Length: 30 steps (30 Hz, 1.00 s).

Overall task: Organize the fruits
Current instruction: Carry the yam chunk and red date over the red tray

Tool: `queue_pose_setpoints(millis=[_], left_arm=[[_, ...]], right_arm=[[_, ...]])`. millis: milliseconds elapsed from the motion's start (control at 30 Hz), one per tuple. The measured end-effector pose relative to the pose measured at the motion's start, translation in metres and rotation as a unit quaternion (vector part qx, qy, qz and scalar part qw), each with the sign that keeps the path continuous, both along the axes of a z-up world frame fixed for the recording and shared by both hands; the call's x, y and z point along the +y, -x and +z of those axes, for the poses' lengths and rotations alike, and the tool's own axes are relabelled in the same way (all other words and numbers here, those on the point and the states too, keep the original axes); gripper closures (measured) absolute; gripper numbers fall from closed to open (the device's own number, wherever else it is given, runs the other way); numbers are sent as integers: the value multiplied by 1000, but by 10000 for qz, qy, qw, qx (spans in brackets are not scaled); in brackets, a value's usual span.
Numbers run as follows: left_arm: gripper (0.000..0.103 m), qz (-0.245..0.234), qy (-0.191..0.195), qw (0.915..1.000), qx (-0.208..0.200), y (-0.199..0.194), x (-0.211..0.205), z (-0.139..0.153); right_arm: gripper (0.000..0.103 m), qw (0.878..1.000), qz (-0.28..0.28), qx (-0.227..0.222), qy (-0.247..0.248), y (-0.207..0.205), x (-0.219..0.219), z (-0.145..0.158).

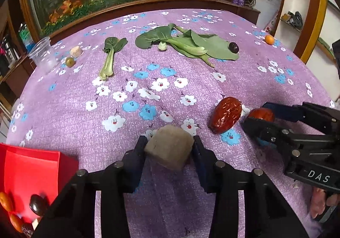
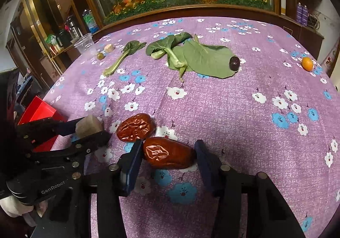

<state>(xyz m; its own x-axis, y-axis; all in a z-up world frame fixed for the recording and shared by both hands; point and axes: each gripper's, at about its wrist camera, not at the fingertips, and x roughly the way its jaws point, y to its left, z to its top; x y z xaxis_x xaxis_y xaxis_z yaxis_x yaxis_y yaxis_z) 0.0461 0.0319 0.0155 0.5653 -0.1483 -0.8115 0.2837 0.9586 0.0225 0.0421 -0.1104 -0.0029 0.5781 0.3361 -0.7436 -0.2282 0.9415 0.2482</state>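
Dim indoor light, soft shadows, strong fisheye warping, dark corners.

Wide open purple tabletop (image 2: pixel 244 110) ahead and to the right, nothing but cloth there. Far side is blocked by leafy greens (image 2: pixel 191 55) (a dark plum (image 2: pixel 234 62) sits on them). Red box (image 1: pixel 31 165) walls off the near left corner.

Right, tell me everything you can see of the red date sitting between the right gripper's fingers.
The red date is oblong, glossy and dark red-brown, its skin wrinkled and dented. It lies on its side on the purple flowered tablecloth, crosswise between the right gripper fingers. The left finger touches one end; whether the right finger presses the other end is unclear. A second red date lies just behind it, close or touching. In the left wrist view only its rounded end shows.
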Motion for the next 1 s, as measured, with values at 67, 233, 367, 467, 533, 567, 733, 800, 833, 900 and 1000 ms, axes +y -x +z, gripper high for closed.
queue_pose_setpoints(millis=[67,233,367,467,533,567,733,800,833,900,1000], left_arm=[[62,55,107,9999,44,3,3,1],[62,198,371,9991,-23,23,16,14],[62,374,686,9969,-110,46,34,31],[62,628,957,9932,-213,67,56,44],[62,841,1114,9897,-315,82,74,51],[62,998,1191,9871,-387,91,86,55],[62,1818,1299,9729,-597,123,152,63],[62,2161,1245,9662,-652,132,178,62],[62,2313,1235,9627,-669,136,190,61],[62,2534,1239,9569,-687,143,211,58],[62,2714,1229,9519,-715,147,230,55]], right_arm=[[50,10000,14,34,-53,0,0,0],[50,9997,-43,101,-197,8,-4,5],[50,9998,-38,-16,-200,24,-2,21],[50,9997,40,-116,-199,37,5,33],[50,9995,137,-181,-218,45,14,42],[50,9993,222,-216,-228,51,21,47],[50,9967,719,-300,-241,68,65,61],[49,9949,927,-310,-238,73,86,63],[49,9934,1075,-317,-232,75,101,65],[49,9910,1282,-327,-215,76,125,65],[49,9869,1561,-349,-207,74,161,67]])
